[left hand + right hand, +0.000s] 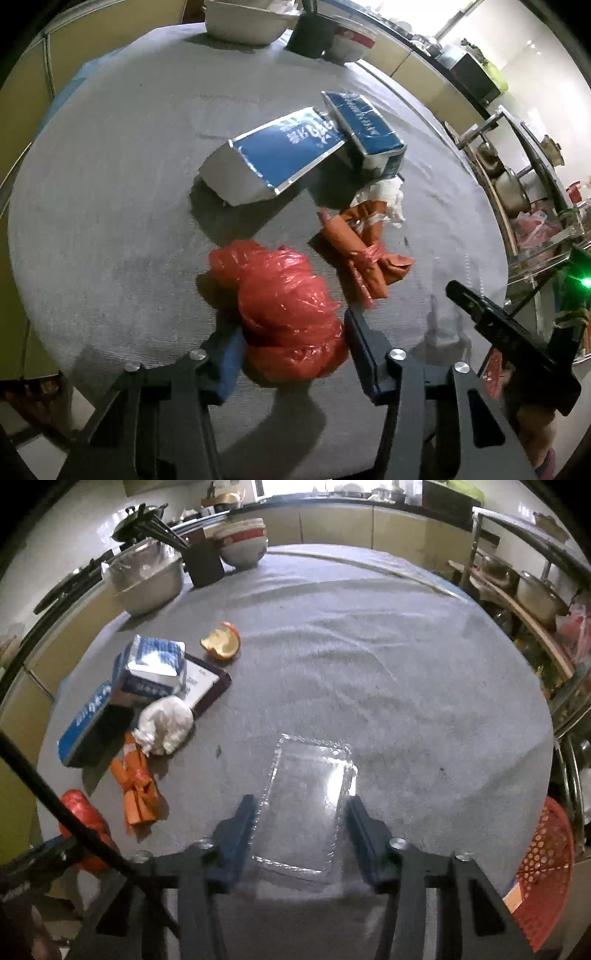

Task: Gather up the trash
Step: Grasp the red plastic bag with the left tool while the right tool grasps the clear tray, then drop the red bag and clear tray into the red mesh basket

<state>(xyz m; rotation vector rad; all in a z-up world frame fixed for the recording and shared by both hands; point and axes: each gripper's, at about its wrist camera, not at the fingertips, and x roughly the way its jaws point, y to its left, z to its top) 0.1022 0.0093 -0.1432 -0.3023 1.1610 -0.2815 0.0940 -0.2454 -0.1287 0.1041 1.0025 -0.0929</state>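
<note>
A crumpled red plastic bag lies on the grey table cloth, between the fingers of my left gripper, which is open around it. An orange wrapper, a white tissue wad and two blue-and-white cartons lie beyond. My right gripper is open around a clear plastic tray lying flat on the cloth. In the right wrist view the cartons, tissue wad, orange wrapper, an orange peel and the red bag lie at the left.
A metal basin, a dark cup with chopsticks and stacked bowls stand at the table's far edge. A red mesh basket sits off the table at lower right. A rack with pots stands at the right.
</note>
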